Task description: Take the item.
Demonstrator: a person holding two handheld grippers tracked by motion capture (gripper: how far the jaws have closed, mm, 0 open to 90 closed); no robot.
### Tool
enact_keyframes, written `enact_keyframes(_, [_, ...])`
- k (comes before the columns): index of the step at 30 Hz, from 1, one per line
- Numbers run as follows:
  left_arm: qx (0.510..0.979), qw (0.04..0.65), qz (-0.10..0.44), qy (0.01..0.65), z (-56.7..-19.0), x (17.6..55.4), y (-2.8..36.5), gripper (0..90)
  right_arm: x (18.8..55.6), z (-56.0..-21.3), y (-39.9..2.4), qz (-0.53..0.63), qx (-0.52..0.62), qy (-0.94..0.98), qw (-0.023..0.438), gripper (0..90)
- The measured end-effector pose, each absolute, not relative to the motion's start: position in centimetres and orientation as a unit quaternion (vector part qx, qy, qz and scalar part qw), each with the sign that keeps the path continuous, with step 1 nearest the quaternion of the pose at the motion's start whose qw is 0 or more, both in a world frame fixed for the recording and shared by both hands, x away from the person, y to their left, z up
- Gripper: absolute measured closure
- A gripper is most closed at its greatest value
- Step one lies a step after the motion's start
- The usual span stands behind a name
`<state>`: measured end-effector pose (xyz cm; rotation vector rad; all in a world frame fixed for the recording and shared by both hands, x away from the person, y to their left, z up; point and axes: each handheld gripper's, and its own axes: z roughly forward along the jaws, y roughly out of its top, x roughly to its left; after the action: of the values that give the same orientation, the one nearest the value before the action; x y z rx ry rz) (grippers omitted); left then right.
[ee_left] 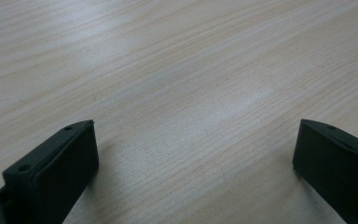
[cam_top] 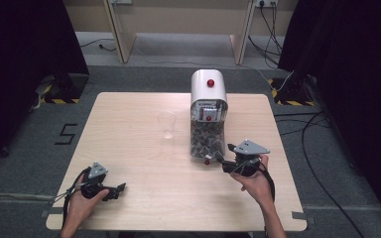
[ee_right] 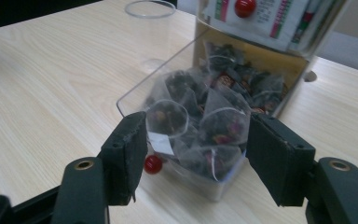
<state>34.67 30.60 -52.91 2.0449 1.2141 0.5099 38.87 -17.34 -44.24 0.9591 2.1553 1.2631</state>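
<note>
A white tea-bag dispenser [cam_top: 208, 88] stands at the table's far middle, with a clear drawer [cam_top: 206, 141] pulled out toward me and heaped with pyramid tea bags [ee_right: 200, 109]. A small red knob [ee_right: 153, 164] sits on the drawer's front. My right gripper [cam_top: 221, 161] is at the drawer's front right. In the right gripper view its jaws [ee_right: 196, 140] stand open on either side of the front tea bags, and I see no pad pressing on them. My left gripper [cam_top: 120, 188] rests near the front left, open [ee_left: 193, 154] over bare wood.
An empty clear plastic cup [cam_top: 167, 124] stands left of the dispenser, also visible as the cup [ee_right: 150, 9] beyond the drawer. The light wooden table [cam_top: 129, 148] has bare room at left and front. Cables and dark curtains lie beyond its edges.
</note>
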Motion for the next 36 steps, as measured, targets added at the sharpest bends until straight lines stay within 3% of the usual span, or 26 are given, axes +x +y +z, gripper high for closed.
enact_keyframes(36, [0.788,0.348,0.197,0.469,-52.9,34.7,30.6,0.0,43.4,-46.2,-11.3,0.455,0.319,0.809,0.192,49.1])
